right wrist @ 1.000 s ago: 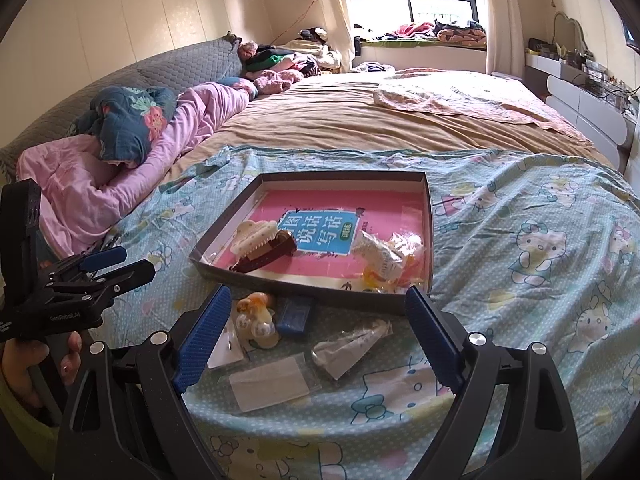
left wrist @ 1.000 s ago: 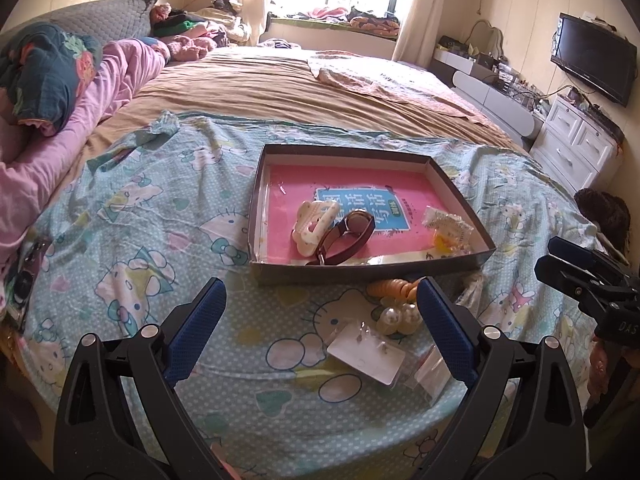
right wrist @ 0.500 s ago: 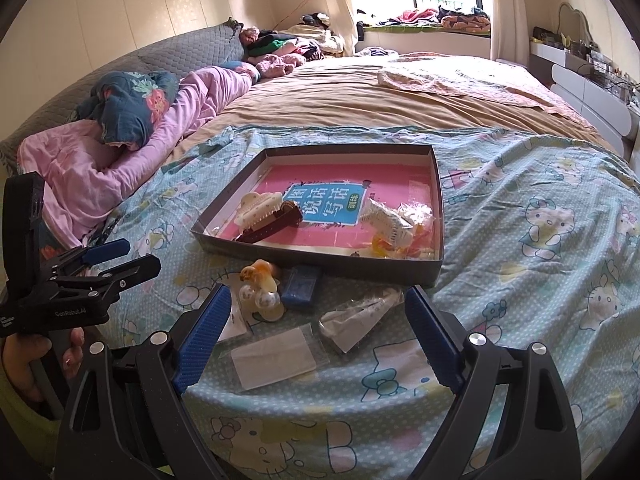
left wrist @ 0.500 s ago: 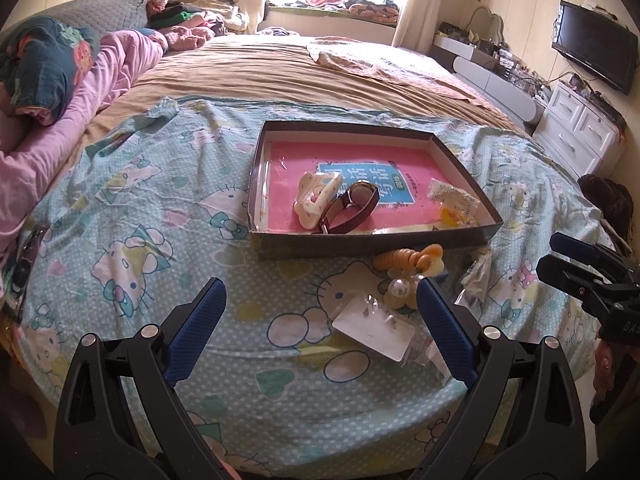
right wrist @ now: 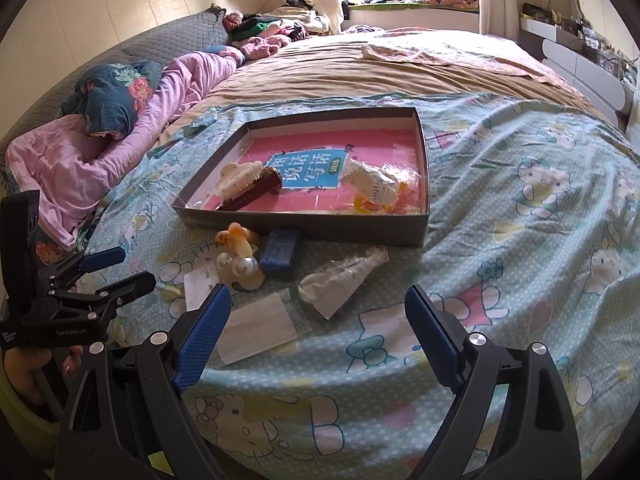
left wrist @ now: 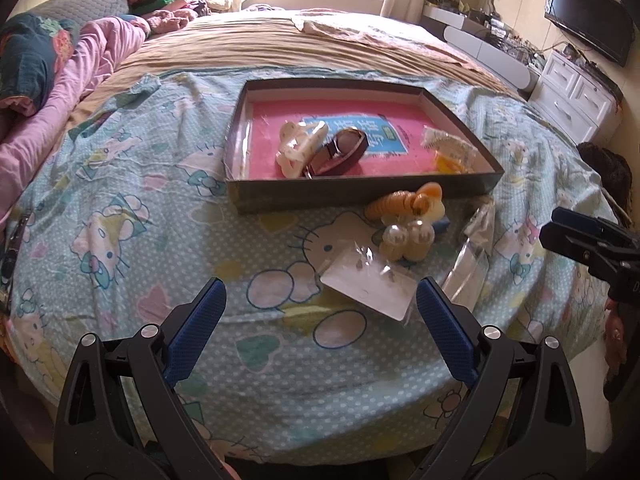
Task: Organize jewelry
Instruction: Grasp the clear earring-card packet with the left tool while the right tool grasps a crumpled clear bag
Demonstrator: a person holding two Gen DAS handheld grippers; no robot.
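Note:
A dark shallow box (left wrist: 360,192) (right wrist: 320,232) with a pink lining lies on the bed. Inside are a white hair claw (left wrist: 298,148), a brown bangle (left wrist: 340,152) and a bagged item (left wrist: 450,150). In front of the box lie an orange hair clip (left wrist: 404,200), a pearl clip (left wrist: 408,238), an earring card (left wrist: 368,286), a blue block (right wrist: 282,252) and clear bags (right wrist: 344,280). My left gripper (left wrist: 320,336) is open and empty, near the earring card. My right gripper (right wrist: 318,336) is open and empty, over a flat clear packet (right wrist: 260,328).
The bed has a Hello Kitty sheet (left wrist: 120,220). Pink bedding (right wrist: 80,160) and pillows lie along the left. A white dresser (left wrist: 580,100) and a wall television (left wrist: 588,20) stand at the right. The bed's edge curves close below both grippers.
Both grippers have drawn back and risen a little, so the box and loose items sit farther up in both views. Nothing was picked up; both stay open.

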